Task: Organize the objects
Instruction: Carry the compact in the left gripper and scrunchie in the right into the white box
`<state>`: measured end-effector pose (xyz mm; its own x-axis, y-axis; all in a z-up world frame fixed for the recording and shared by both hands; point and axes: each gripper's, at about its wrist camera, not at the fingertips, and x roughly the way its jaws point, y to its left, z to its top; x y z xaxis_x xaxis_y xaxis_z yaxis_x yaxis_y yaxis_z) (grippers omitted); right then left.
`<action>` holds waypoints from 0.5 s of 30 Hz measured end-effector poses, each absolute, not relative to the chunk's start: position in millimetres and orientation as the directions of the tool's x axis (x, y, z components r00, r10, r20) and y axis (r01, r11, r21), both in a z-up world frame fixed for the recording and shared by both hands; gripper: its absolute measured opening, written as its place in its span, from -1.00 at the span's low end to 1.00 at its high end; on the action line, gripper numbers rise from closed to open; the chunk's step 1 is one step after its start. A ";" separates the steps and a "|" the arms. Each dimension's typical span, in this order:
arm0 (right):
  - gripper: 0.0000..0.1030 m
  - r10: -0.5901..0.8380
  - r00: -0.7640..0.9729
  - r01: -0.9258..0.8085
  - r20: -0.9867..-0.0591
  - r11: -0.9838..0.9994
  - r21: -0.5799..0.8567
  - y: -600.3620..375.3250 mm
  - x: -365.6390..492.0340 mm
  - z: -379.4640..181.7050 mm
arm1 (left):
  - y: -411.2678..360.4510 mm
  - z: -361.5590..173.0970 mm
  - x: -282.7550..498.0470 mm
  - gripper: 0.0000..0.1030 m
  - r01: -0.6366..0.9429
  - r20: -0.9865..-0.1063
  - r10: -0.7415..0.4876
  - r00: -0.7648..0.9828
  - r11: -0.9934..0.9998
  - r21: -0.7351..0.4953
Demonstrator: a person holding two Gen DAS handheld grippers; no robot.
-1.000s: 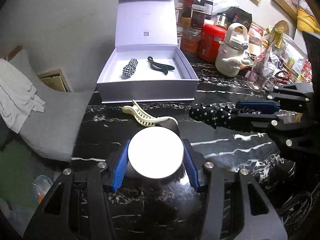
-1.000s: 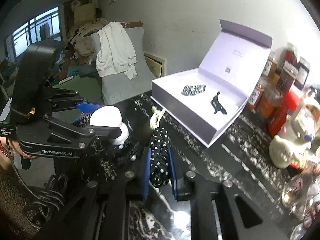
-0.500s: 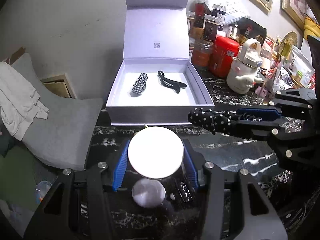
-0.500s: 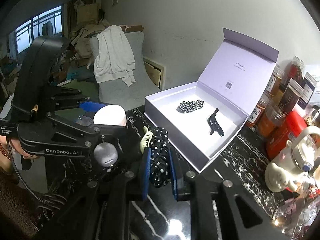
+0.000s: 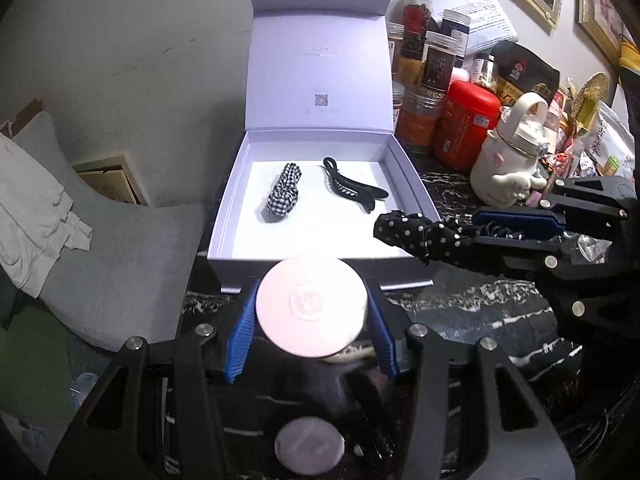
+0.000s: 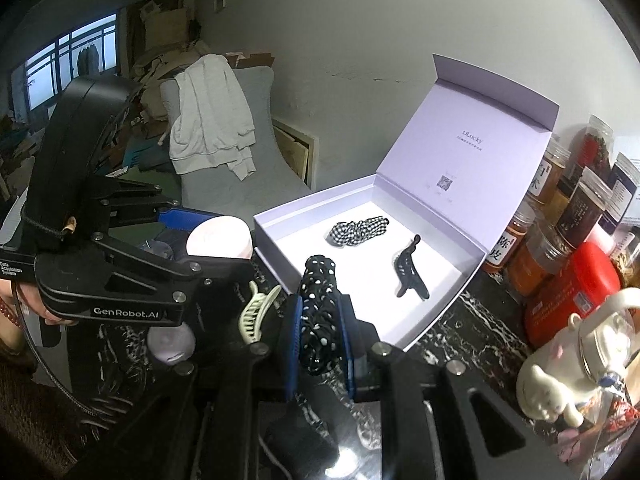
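Observation:
My left gripper [image 5: 311, 322] is shut on a round white jar [image 5: 311, 307], held above the table just in front of the open lilac box [image 5: 228, 204]. My right gripper [image 6: 318, 320] is shut on a black polka-dot scrunchie [image 6: 319, 308], at the box's front right corner [image 5: 416, 232]. Inside the box lie a checked scrunchie [image 5: 283, 194] and a black hair clip [image 5: 352, 190]. A cream claw clip [image 6: 254, 314] lies on the table under the left gripper. The jar also shows in the right wrist view [image 6: 218, 238].
Jars, a red tin [image 5: 464, 128] and a white teapot [image 5: 510, 160] crowd the back right of the black marble table [image 5: 480, 304]. A grey chair [image 5: 120, 256] with a white cloth stands left of the table. A small round lid [image 6: 171, 342] lies on the table.
Both grippers have risen and moved forward toward the box with their loads. The jar now sits at the box's front edge and the scrunchie at its right corner.

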<state>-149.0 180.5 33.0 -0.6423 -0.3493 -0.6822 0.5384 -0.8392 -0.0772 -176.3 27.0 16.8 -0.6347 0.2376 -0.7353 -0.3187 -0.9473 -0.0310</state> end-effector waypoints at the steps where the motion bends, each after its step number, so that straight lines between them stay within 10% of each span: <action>1: -0.67 -0.349 -0.641 0.538 -0.683 -0.840 -0.076 181.2 -152.7 32.2 | 27.2 16.7 -180.2 -0.04 -0.317 -0.736 0.236 -0.635 -0.948 -0.031; 15: -0.67 -0.344 -0.648 0.516 -0.679 -0.855 -0.059 191.2 -203.3 32.1 | 41.1 16.6 -234.7 -0.04 -0.318 -0.742 0.217 -0.634 -0.948 -0.006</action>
